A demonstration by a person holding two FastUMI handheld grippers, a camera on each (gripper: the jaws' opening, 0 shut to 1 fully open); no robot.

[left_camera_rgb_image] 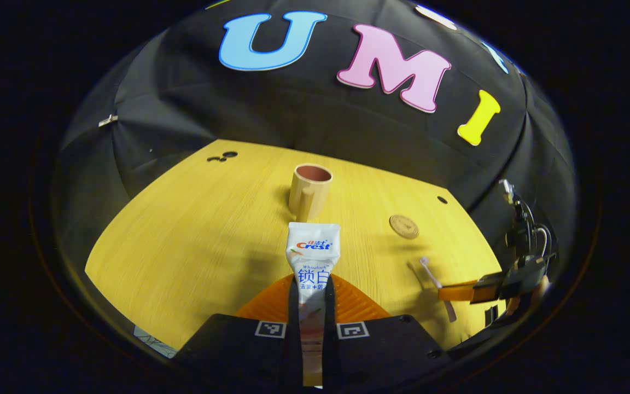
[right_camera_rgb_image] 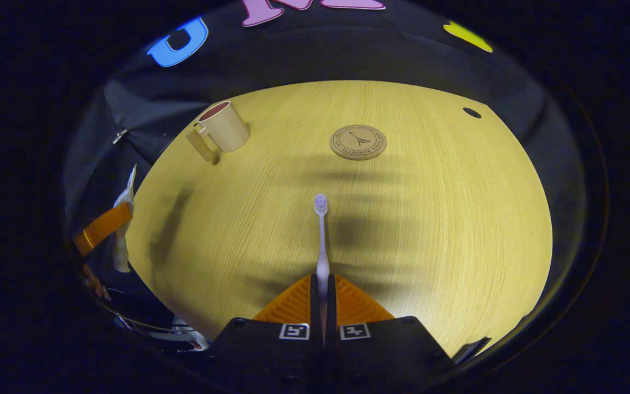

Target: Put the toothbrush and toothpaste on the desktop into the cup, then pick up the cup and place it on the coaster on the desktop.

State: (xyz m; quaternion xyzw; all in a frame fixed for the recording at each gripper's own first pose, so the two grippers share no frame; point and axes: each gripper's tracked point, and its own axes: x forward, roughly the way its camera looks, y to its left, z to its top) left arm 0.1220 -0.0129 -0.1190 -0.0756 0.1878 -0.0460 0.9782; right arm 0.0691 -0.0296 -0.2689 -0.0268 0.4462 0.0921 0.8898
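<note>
Left gripper (left_camera_rgb_image: 313, 298) pinches toothpaste (left_camera_rgb_image: 313, 257) (cup (left_camera_rgb_image: 309, 190) ahead); right gripper (right_camera_rgb_image: 322, 290) pinches toothbrush (right_camera_rgb_image: 321, 241)

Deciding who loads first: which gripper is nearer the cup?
Left, seemingly. The left gripper, shut on the toothpaste, faces the cup straight ahead. The right gripper, holding the toothbrush, has it far upper-left.

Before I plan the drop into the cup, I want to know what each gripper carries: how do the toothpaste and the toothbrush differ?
The toothpaste is a broad, flat tube with printing on it; the toothbrush is a thin, pale stick with a small bristled head. The toothpaste sits in the left gripper, the toothbrush in the right gripper. In each gripper's own view, the toothpaste points toward the cup, the toothbrush more toward the coaster. Both are clamped between fingers, above the desk.
</note>
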